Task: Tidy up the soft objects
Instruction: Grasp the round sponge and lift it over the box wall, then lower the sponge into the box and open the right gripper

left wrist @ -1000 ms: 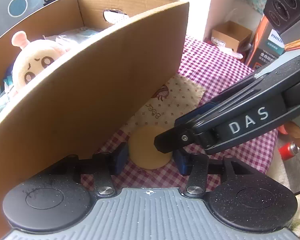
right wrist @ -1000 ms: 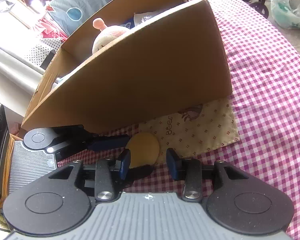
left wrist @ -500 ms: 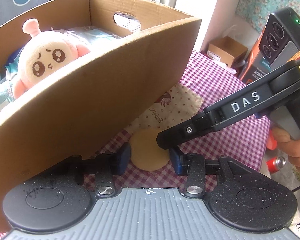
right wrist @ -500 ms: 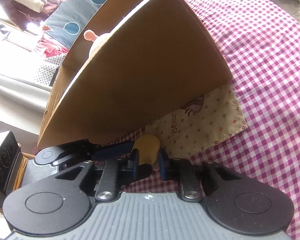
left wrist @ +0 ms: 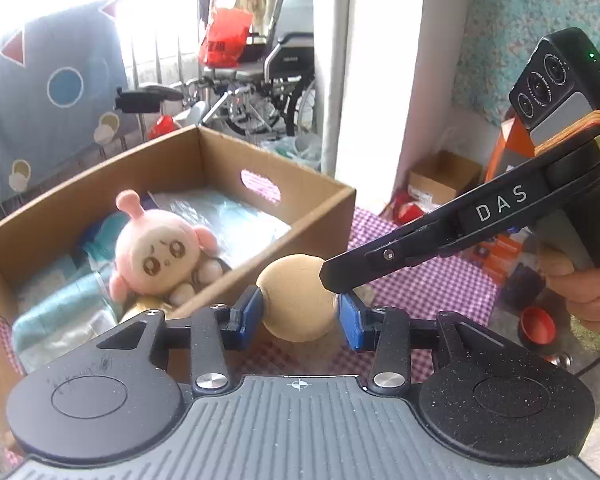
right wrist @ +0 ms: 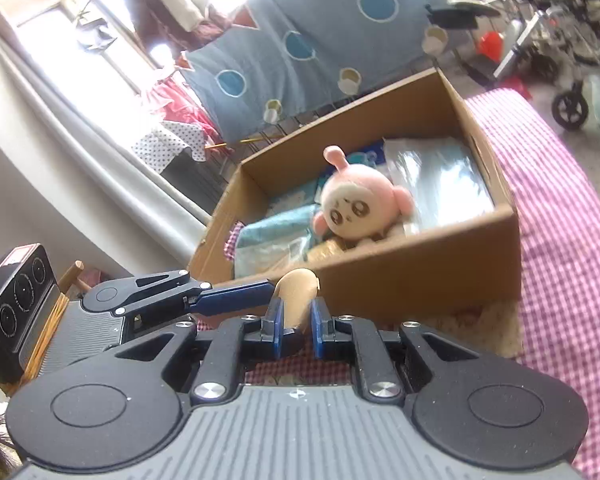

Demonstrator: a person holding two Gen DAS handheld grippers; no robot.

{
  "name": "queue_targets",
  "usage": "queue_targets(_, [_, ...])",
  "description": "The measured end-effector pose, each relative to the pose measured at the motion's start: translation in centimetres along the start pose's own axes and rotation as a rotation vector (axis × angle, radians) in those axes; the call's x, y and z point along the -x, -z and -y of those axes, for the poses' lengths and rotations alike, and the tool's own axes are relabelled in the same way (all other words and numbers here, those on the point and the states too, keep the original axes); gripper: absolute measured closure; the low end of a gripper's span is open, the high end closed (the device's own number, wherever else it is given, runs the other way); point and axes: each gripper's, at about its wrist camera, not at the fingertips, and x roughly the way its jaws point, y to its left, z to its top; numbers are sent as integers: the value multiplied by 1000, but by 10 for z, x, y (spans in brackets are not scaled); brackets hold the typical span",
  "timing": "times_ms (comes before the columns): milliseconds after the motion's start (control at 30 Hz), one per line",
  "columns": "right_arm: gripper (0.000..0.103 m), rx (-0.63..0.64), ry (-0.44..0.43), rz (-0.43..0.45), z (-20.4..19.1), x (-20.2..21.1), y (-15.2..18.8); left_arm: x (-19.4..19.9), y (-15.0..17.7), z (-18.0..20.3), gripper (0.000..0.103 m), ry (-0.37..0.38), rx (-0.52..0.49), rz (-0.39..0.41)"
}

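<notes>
The box [left wrist: 320, 232] holds a pink plush [left wrist: 160, 256] lying among teal packets [left wrist: 64, 308], some under clear plastic; I cannot make out what the gold bit beneath the plush is. My right gripper [right wrist: 294, 320] pinches the tan pad [left wrist: 298, 300] edge-on, and my left gripper [left wrist: 298, 316] has its fingers touching the pad's sides, its lower edge hidden behind my tool. Half a second ago the pad lay on the checked cloth [right wrist: 560, 208]; now it is lifted beside the box's near wall.
</notes>
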Motion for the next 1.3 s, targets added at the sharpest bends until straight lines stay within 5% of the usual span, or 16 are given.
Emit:
queue_targets(267, [89, 113, -31, -59, -15, -30, -69, 10, -38, -23, 61, -98, 13, 74])
queue_targets(600, [93, 22, 3, -319, 36, -115, -102, -54, -43, -86, 60, 10, 256, -121])
queue_targets(833, [91, 53, 35, -375, 41, -128, -112, -38, -30, -129, 34, -14, 399, -103])
queue_targets(1033, [89, 137, 6, -451, 8, -151, -118, 13, -18, -171, 13, -176, 524, -1])
queue_targets(1100, [84, 169, 2, -481, -6, -162, -118, 32, -14, -179, 8, -226, 550, 37])
queue_targets(1233, [57, 210, 9, -561, -27, -188, -113, 58, -3, -187, 3, -275, 575, 89])
queue_targets(1300, [54, 218, 15, -617, -33, -204, -109, 66, 2, -192, 2, -284, 581, 103])
